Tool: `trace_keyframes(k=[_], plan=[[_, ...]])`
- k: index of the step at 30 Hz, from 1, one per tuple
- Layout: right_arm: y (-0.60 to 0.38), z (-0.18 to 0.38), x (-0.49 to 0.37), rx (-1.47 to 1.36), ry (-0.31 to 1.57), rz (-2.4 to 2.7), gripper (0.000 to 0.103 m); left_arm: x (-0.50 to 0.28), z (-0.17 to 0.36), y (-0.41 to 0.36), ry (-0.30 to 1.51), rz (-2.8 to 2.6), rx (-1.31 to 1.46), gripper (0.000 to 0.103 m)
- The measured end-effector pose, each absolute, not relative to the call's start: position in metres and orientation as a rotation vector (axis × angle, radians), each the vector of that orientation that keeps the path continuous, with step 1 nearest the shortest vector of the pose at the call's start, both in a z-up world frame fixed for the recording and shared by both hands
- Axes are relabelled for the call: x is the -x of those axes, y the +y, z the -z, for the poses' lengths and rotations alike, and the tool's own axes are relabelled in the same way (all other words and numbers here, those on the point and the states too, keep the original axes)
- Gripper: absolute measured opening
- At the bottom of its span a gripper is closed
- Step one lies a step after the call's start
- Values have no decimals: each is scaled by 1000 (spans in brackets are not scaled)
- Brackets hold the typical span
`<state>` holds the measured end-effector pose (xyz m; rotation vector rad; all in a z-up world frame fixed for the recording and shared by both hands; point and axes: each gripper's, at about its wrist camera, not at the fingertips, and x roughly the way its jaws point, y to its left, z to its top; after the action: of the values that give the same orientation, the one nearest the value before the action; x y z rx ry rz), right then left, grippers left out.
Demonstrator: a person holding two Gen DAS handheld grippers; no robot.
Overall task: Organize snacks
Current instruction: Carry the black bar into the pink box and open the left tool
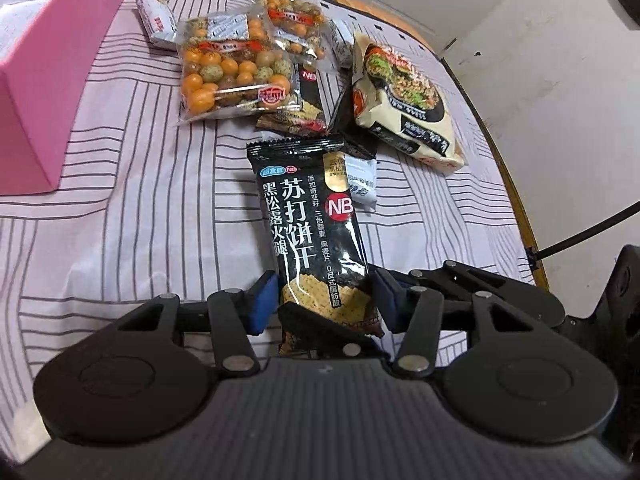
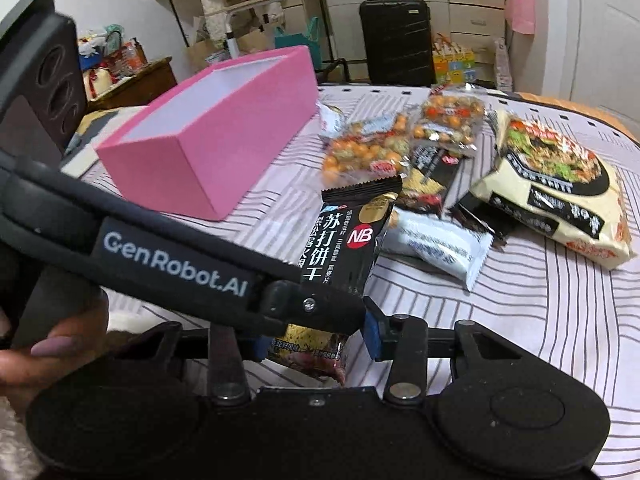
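Left wrist view: pink box (image 1: 48, 80) sits far left of the left tongs (image 1: 324, 298), on the striped cloth (image 1: 120, 240). Ahead & slightly left lie two clear bags of coated nuts (image 1: 228, 68). Dead centre, the black cracker pkt (image 1: 308, 208) stands lengthwise btwn the blue pads (image 1: 264, 300); both pads press its lower sides, so the left tongs are clenched on it. A white sachet (image 1: 360, 184) peeks out just right of the pkt, and the cream noodle pack (image 1: 404, 96) lies ahead-right. Right wrist view: the left tool's arm crosses from the left over the right tongs (image 2: 316, 340), with the pkt's bottom end btwn their pads. A gap shows on the right side, so can't tell if the right tongs grip it or stand released
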<state>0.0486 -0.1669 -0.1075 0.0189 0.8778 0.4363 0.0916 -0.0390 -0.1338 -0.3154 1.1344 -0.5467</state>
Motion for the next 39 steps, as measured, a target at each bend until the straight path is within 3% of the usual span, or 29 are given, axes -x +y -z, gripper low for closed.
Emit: trace_keyframes(k=[25,39], plan=[[-89,30,-80,105,815,-601,46,-75,42,28,946,397,252,50],[-8,27,-185,129,846,-714,45,-154,27,120,944,260,377,50]])
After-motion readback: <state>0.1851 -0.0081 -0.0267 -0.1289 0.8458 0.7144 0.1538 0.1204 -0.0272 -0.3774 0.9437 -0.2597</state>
